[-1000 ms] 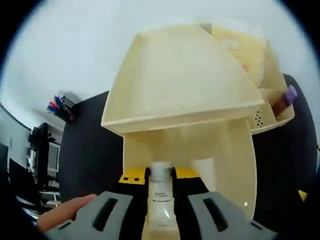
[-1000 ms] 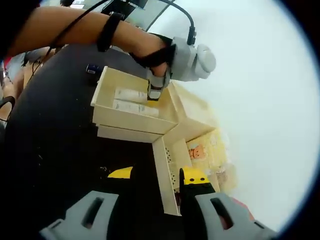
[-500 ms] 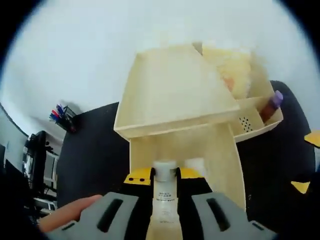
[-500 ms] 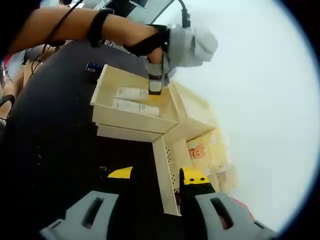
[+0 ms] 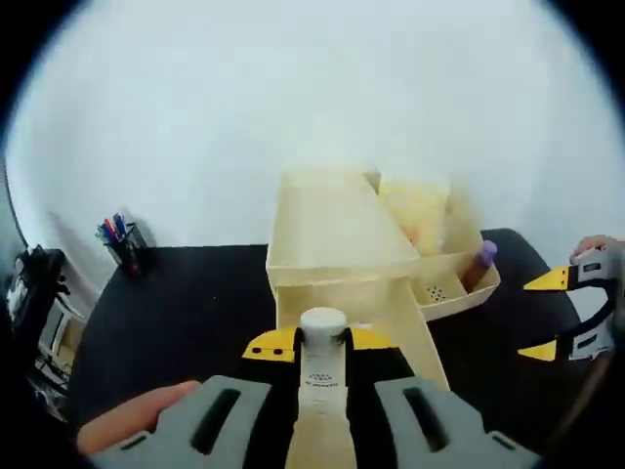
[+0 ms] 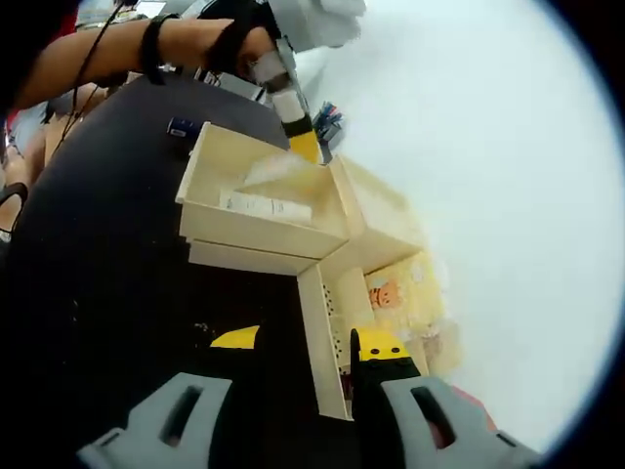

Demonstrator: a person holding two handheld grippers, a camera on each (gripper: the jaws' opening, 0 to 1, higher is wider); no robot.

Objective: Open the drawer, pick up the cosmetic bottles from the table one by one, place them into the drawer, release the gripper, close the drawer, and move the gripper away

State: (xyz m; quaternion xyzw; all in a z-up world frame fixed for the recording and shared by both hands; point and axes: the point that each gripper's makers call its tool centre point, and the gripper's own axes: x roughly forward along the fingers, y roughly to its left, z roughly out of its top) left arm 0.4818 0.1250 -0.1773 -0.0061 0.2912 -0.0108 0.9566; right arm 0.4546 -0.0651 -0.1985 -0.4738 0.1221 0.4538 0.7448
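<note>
While clamped, white-capped pale bottle (image 5: 322, 366)

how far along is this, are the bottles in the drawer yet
Done: the drawer stands open and at least one white tube lies in it. In hand: the left tongs are shut on a white bottle, raised above the drawer. Left: set it in, release, close the drawer, move away. The right tongs are open and hold nothing.
</note>
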